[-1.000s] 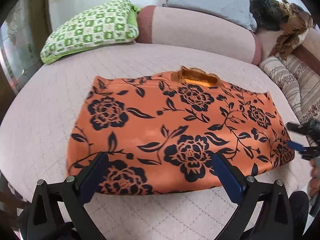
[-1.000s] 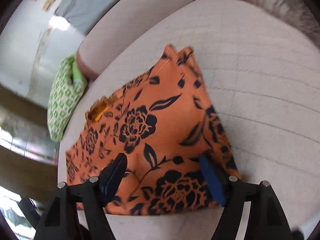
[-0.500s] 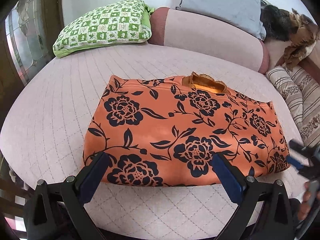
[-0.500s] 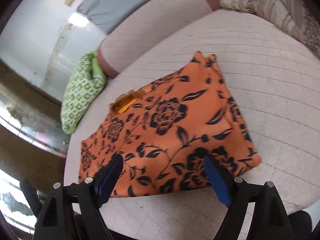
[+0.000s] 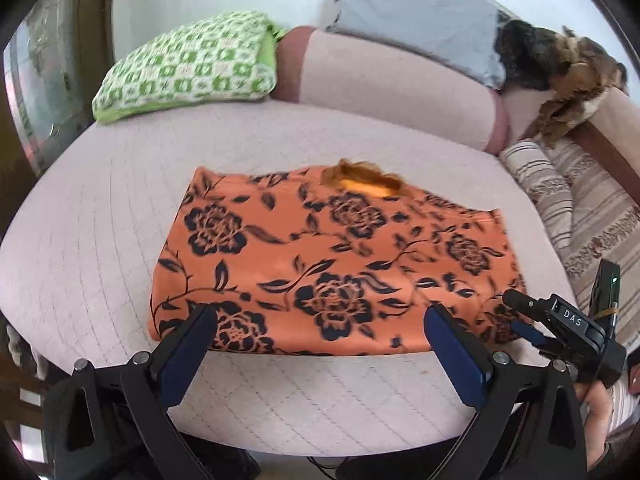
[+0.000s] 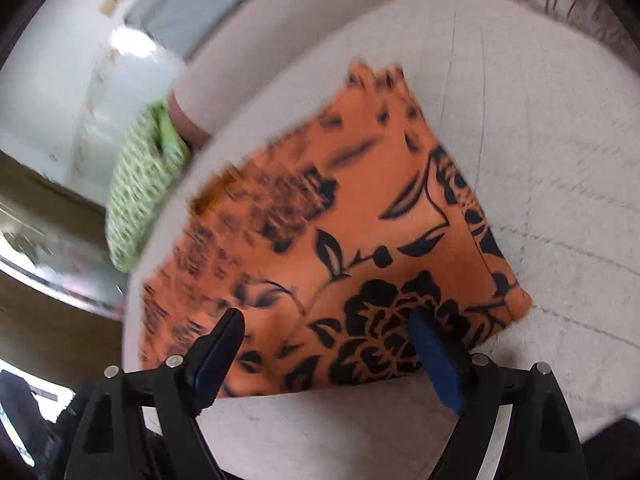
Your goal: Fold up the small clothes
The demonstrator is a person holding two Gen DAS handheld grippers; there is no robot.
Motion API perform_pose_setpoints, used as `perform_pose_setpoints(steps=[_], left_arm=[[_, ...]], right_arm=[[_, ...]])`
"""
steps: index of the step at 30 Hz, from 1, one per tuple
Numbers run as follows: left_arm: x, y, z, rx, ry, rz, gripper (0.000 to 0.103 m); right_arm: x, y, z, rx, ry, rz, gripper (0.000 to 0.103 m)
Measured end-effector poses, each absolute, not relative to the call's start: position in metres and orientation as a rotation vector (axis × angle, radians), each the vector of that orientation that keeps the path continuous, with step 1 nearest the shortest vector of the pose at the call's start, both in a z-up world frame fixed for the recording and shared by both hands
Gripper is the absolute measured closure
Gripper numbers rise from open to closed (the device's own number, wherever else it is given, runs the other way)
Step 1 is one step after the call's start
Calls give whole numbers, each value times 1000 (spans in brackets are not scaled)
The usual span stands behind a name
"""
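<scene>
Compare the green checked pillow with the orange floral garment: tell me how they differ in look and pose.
The green checked pillow is plump, patterned in green and white squares; the orange floral garment is flat, orange with dark flowers. The pillow rests at the cushion's far edge against the backrest; the garment lies folded near the front edge, by the open left gripper and open right gripper. Both rest on the pale quilted cushion.

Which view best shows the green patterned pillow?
The left wrist view: the green patterned pillow lies sharp and whole at the far edge of the bed. The right wrist view shows it only edge-on and motion-blurred, behind the orange floral garment.
</scene>
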State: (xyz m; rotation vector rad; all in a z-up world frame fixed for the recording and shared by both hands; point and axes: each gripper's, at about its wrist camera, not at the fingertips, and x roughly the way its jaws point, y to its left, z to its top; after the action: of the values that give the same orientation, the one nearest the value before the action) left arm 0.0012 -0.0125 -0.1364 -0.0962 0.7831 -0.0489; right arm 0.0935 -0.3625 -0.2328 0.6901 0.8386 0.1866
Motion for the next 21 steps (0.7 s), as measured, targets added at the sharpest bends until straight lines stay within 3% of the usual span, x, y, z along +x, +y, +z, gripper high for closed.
perform_pose_setpoints(steps=[4,10,21], left_arm=[[0,-27,-133,-82,780,-62,0],[9,-29,-156,-62,826,-38,0],[59,-31,-208,52,899,72,1]], right_arm=[[70,-360,-218,670,781,216,16],[26,-373,-240,854,799,156,16],[66,-413,-265,1049,815,118,16]])
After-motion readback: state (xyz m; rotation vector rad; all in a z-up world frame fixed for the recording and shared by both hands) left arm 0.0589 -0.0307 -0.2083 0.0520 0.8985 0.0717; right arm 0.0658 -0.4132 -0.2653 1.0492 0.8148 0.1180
